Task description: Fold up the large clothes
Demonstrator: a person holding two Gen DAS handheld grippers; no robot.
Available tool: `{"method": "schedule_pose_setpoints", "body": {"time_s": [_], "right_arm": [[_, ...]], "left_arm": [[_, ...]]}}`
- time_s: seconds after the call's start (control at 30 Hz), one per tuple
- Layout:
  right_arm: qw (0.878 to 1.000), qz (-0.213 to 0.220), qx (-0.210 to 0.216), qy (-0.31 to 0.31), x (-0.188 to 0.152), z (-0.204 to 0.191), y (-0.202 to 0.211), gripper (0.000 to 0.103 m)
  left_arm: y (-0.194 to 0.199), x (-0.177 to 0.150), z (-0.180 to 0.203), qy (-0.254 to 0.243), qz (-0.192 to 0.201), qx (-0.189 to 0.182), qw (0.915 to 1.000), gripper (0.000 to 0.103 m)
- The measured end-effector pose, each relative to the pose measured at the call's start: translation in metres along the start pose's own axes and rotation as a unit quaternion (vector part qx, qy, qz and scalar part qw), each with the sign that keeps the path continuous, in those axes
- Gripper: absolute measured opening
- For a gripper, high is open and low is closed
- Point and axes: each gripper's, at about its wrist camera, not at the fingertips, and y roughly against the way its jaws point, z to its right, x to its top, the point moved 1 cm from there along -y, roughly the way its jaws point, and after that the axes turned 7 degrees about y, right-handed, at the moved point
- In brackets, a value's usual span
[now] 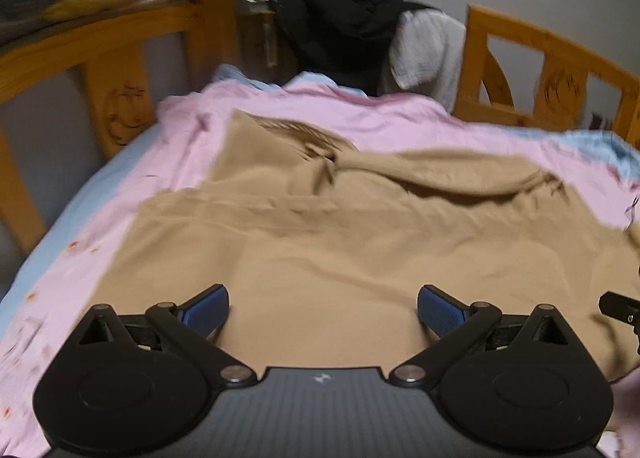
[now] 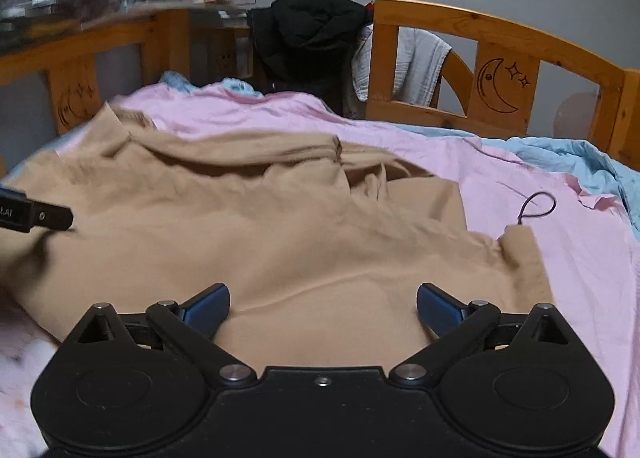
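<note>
Left wrist view first: my left gripper [image 1: 323, 312] hangs over the near part of the tan garment [image 1: 320, 234], angled downward toward it, its blue pads [image 1: 208, 312] spread wide with nothing between them. I see the garment lying spread and wrinkled on the pink sheet [image 1: 380, 118], which covers the bed inside the wooden bed frame [image 1: 536, 42]. At the far end a black jacket [image 1: 344, 26] sits heaped beside a white cloth [image 1: 432, 50]. A black tip of my right gripper [image 1: 618, 308] pokes in at the right edge.

Right wrist view: my right gripper [image 2: 323, 310] is likewise tilted down above the garment's near edge, jaws fully apart and empty, cloth visible in the gap but not pinched. A thin dark cord loop [image 2: 538, 208] trails from the garment's right corner onto the pink sheet. A crumpled blue blanket [image 2: 580, 166] lies at the right, near the frame panel carved with a moon and stars [image 2: 500, 84]. My left gripper's finger shows at the left edge, over the tan cloth.
</note>
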Motion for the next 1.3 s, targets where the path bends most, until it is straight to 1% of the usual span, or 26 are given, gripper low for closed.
{"method": "schedule_pose_setpoints", "body": {"time_s": [0.1, 0.17, 0.23, 0.3, 0.33, 0.4, 0.5, 0.57, 0.63, 0.77, 0.93, 1.03, 1.1, 1.17, 1.2, 1.23, 1.3], "right_arm": [[1.0, 0.005, 0.007, -0.006, 0.003, 0.0, 0.018, 0.102], [1.0, -0.006, 0.01, -0.017, 0.0, 0.001, 0.03, 0.102], [0.999, -0.02, 0.015, -0.045, -0.007, 0.003, 0.039, 0.102], [0.997, -0.034, 0.025, -0.062, -0.014, 0.003, 0.044, 0.102], [0.997, -0.042, 0.027, -0.06, -0.018, 0.0, 0.046, 0.102], [0.998, -0.043, 0.026, -0.035, -0.021, -0.007, 0.046, 0.102], [0.999, -0.04, 0.02, 0.013, -0.022, -0.021, 0.045, 0.102], [0.999, -0.039, 0.028, 0.017, -0.023, -0.024, 0.044, 0.102], [0.998, -0.047, 0.033, 0.012, -0.025, -0.024, 0.041, 0.102], [0.998, -0.058, 0.026, 0.026, -0.029, -0.027, 0.037, 0.102], [0.997, -0.062, 0.024, 0.032, -0.03, -0.029, 0.034, 0.102], [0.997, -0.064, 0.024, 0.034, -0.03, -0.029, 0.034, 0.102], [0.997, -0.064, 0.023, 0.034, -0.03, -0.03, 0.034, 0.102], [0.997, -0.062, 0.023, 0.032, -0.03, -0.029, 0.034, 0.102], [0.998, -0.058, 0.023, 0.029, -0.03, -0.029, 0.035, 0.102], [0.998, -0.054, 0.023, 0.027, -0.03, -0.029, 0.036, 0.102], [0.998, -0.045, 0.022, 0.024, -0.029, -0.029, 0.038, 0.102]], "left_arm": [[0.024, -0.004, -0.021, 0.032, 0.012, 0.013, 0.9993, 0.103], [0.034, -0.01, -0.038, 0.06, 0.001, 0.026, 0.9979, 0.103], [0.037, -0.017, -0.055, 0.094, -0.016, 0.032, 0.995, 0.103], [0.035, -0.023, -0.074, 0.136, -0.04, 0.028, 0.9895, 0.103], [0.033, -0.025, -0.082, 0.158, -0.05, 0.03, 0.9857, 0.103], [0.028, -0.029, -0.096, 0.202, -0.07, 0.033, 0.9763, 0.103], [0.022, -0.033, -0.106, 0.242, -0.084, 0.031, 0.9662, 0.103], [0.021, -0.035, -0.11, 0.251, -0.085, 0.028, 0.9639, 0.103], [0.021, -0.035, -0.111, 0.249, -0.084, 0.029, 0.9645, 0.103], [0.019, -0.033, -0.108, 0.247, -0.084, 0.03, 0.965, 0.103], [0.017, -0.032, -0.107, 0.25, -0.086, 0.029, 0.9639, 0.103], [0.017, -0.032, -0.11, 0.261, -0.088, 0.021, 0.9612, 0.103], [0.016, -0.035, -0.117, 0.288, -0.084, -0.011, 0.9539, 0.103], [0.018, -0.039, -0.128, 0.332, -0.068, -0.044, 0.9399, 0.103], [0.019, -0.04, -0.132, 0.346, -0.064, -0.051, 0.9346, 0.103], [0.018, -0.041, -0.135, 0.355, -0.061, -0.055, 0.9312, 0.103], [0.016, -0.04, -0.141, 0.366, -0.058, -0.054, 0.9271, 0.102]]}}
